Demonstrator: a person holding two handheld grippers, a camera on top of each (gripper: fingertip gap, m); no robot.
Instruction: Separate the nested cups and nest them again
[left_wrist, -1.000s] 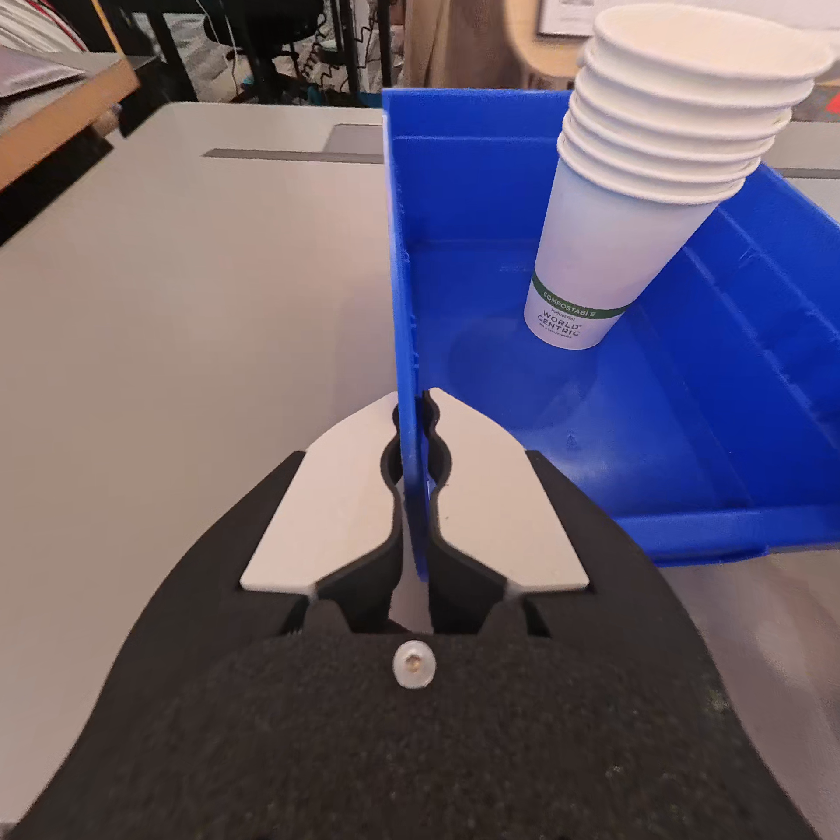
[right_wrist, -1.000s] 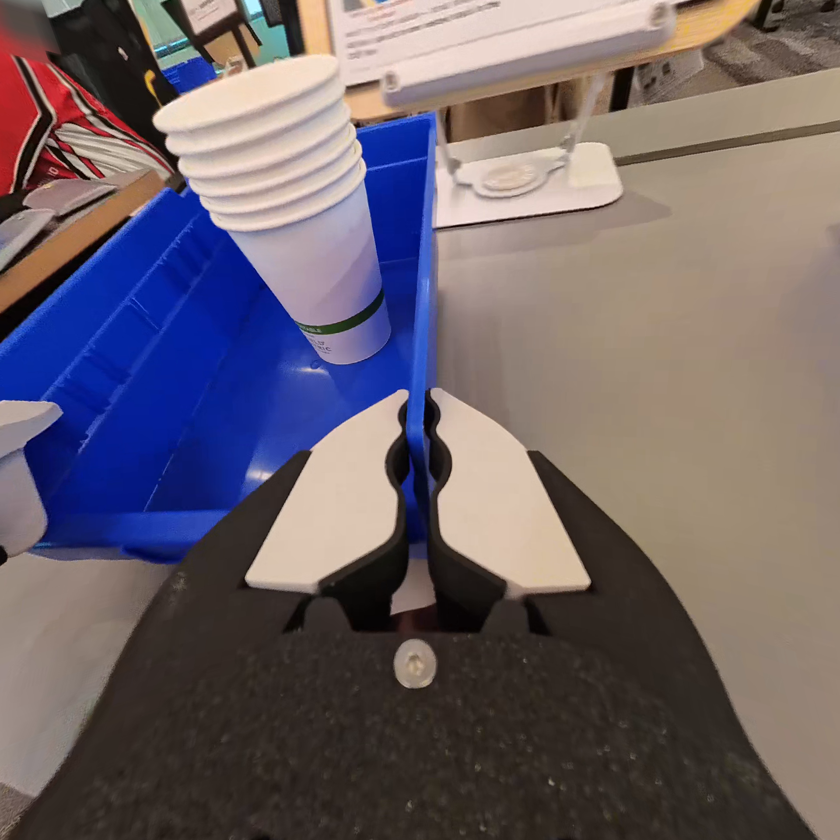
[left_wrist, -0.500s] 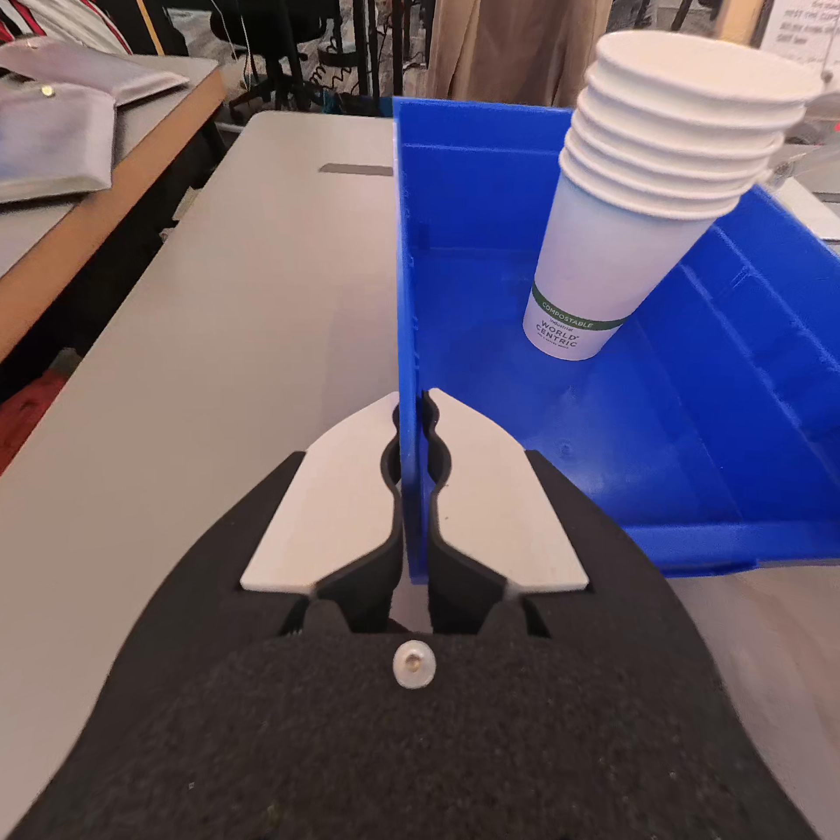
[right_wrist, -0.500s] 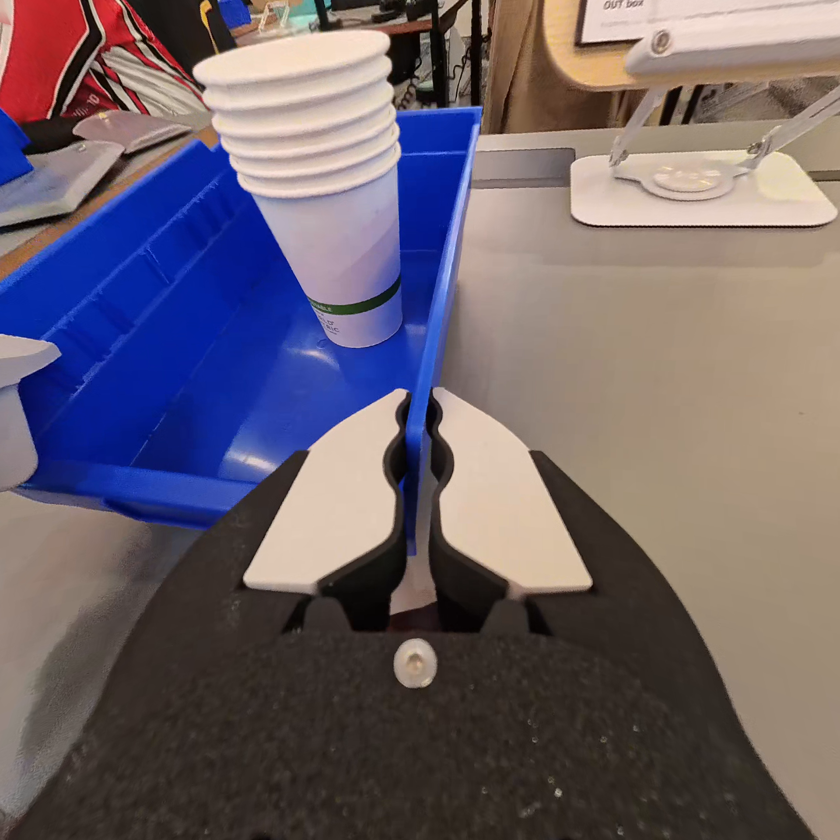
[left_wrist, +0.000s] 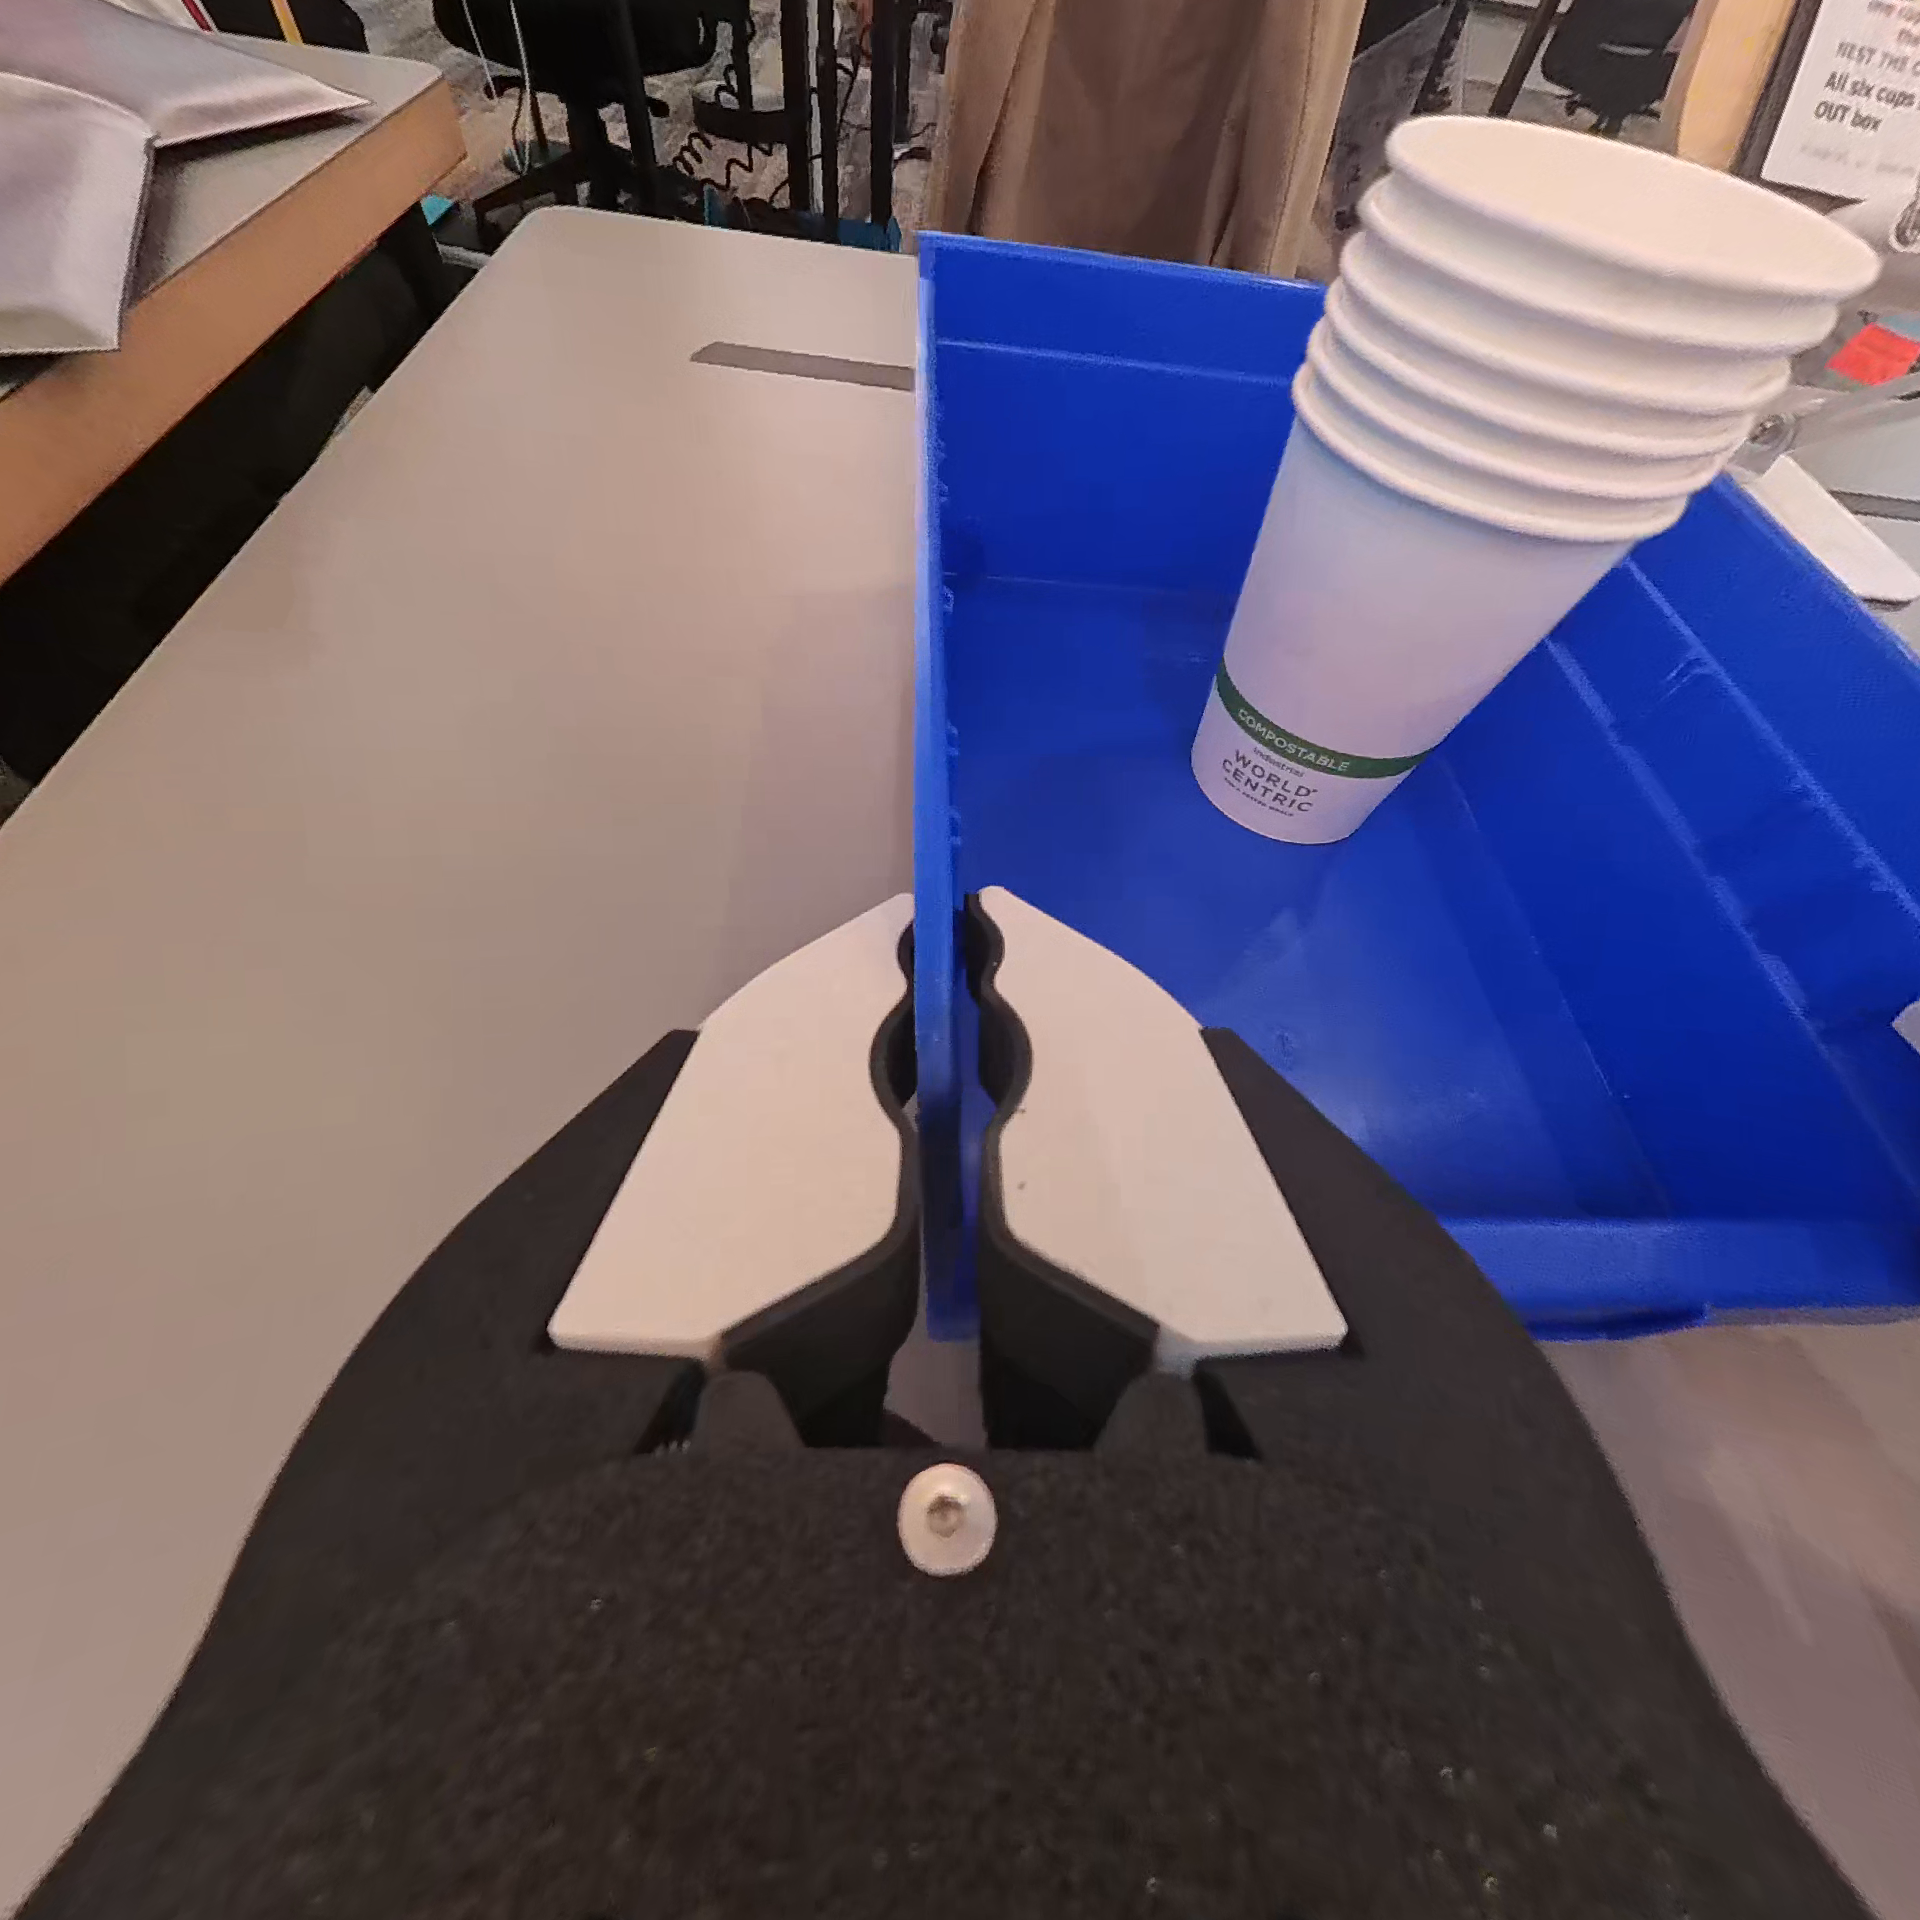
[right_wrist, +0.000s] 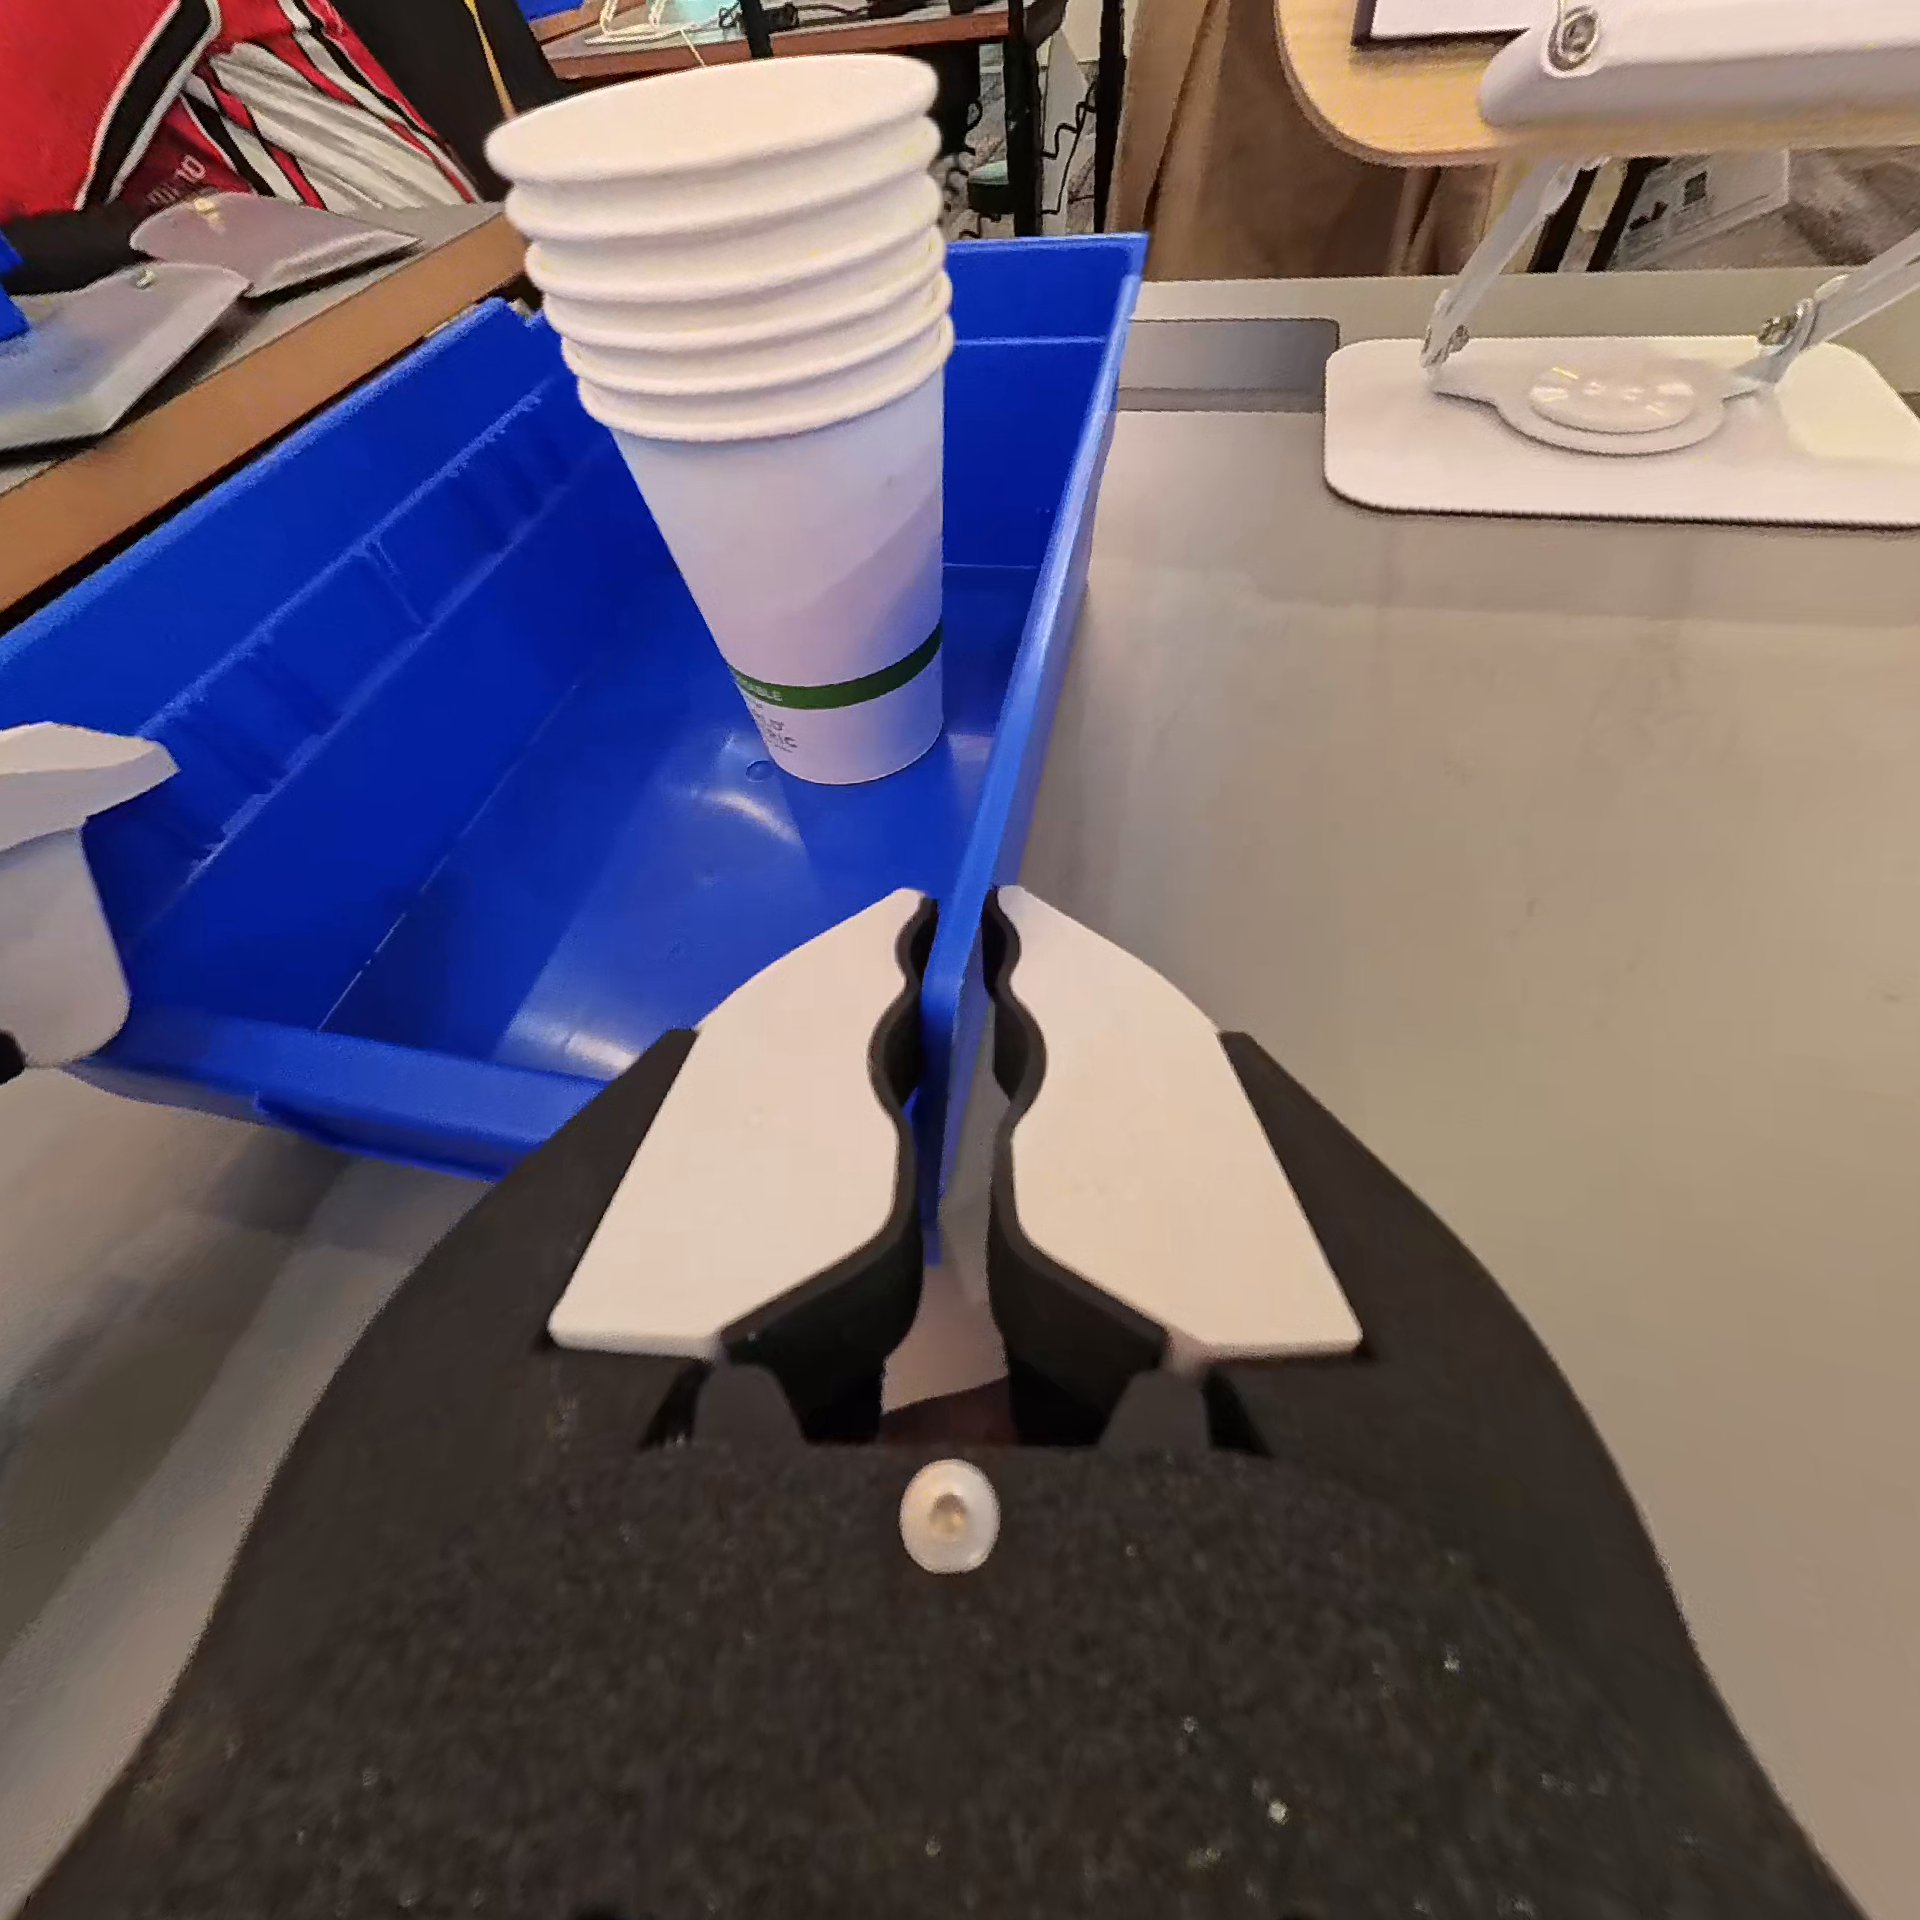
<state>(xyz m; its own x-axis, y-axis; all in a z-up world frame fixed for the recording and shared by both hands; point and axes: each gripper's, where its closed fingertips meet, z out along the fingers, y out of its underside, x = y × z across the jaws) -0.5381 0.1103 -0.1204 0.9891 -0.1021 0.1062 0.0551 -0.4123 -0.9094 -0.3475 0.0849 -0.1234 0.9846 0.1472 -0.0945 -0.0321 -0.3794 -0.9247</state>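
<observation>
A stack of several nested white paper cups (left_wrist: 1455, 520) with a green band stands upright inside a blue plastic bin (left_wrist: 1558, 935), toward its far end. It also shows in the right wrist view (right_wrist: 790, 447), inside the bin (right_wrist: 416, 831). My left gripper (left_wrist: 940, 914) is shut on the bin's left side wall near its front corner. My right gripper (right_wrist: 961, 914) is shut on the bin's right side wall near its front corner. The left gripper's fingertip (right_wrist: 52, 831) shows at the left edge of the right wrist view.
The bin is on a grey table (left_wrist: 468, 727). A white stand base (right_wrist: 1621, 436) sits on the table to the right of the bin. A wooden-edged table (left_wrist: 208, 260) with grey pouches stands to the left. A person's red striped sleeve (right_wrist: 208, 94) is behind.
Both grippers stay shut on the bin walls. The bin and cup stack have shifted against the background, with the far table edge and the stand base now placed differently in view.
</observation>
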